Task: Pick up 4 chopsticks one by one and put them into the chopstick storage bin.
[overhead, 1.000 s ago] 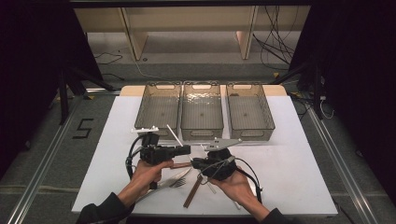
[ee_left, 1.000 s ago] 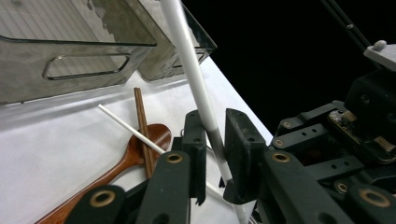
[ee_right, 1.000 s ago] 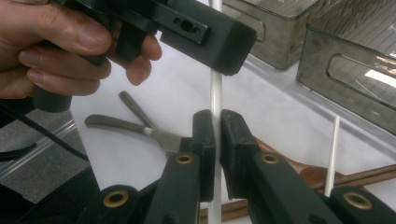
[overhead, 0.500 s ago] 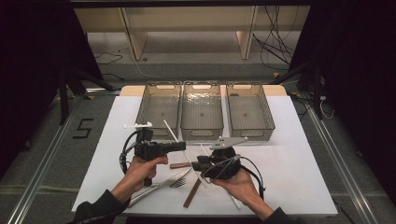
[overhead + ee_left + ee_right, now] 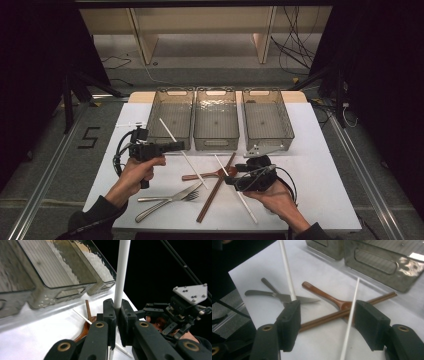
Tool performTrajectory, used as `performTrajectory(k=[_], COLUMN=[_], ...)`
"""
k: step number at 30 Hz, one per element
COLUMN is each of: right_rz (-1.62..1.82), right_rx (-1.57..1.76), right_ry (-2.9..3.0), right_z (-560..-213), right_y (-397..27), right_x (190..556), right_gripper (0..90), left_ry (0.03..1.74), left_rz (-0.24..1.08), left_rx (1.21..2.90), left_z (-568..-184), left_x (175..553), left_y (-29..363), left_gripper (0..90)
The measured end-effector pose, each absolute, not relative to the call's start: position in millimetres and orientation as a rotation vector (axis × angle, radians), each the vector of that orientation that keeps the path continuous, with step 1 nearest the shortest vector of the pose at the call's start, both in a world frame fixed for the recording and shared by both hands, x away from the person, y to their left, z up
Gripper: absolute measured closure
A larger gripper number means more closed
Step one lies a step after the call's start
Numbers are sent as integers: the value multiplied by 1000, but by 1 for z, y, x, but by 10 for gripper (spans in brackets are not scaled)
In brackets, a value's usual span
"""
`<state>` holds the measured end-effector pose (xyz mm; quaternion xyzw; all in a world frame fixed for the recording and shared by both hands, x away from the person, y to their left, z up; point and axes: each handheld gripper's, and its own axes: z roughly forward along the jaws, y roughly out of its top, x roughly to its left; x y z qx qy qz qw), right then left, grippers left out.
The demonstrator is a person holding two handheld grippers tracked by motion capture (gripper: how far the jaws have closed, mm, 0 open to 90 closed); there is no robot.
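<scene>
Left gripper view: white chopstick (image 5: 121, 272) stands clamped in left claw (image 5: 115, 315).

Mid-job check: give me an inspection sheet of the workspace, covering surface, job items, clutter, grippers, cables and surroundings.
Surface: white table top, bare at its right side.
Job's things: white chopstick clamped in the left gripper; second white chopstick lying on the table between the right gripper's jaws; three clear bins in a row at the far edge, nothing seen inside.
Clutter: wooden spoon, brown chopstick, knife and fork in a loose pile.
Grippers: left shut on its chopstick; right's jaws have just been opening, pads off the chopstick.
Cables: one trails from each gripper; more on the floor behind.
Surroundings: dark; floor marked "5" at left.
</scene>
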<state>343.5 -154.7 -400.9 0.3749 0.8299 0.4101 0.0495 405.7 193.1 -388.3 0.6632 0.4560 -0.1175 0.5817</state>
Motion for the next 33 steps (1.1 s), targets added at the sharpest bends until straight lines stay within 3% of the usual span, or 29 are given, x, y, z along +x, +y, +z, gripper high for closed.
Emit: performTrajectory(k=[20, 33], right_rz=[1172, 1181], right_rx=[1183, 1169], right_ry=[2536, 2544], right_z=[-407, -407], right_y=[-171, -169], right_x=[336, 335], right_gripper=[299, 293], left_ry=[1179, 1263], left_rz=[-137, -42], left_rx=[1531, 1522], left_z=[-342, -325], left_x=[463, 504], left_y=[245, 251], left_gripper=[846, 846])
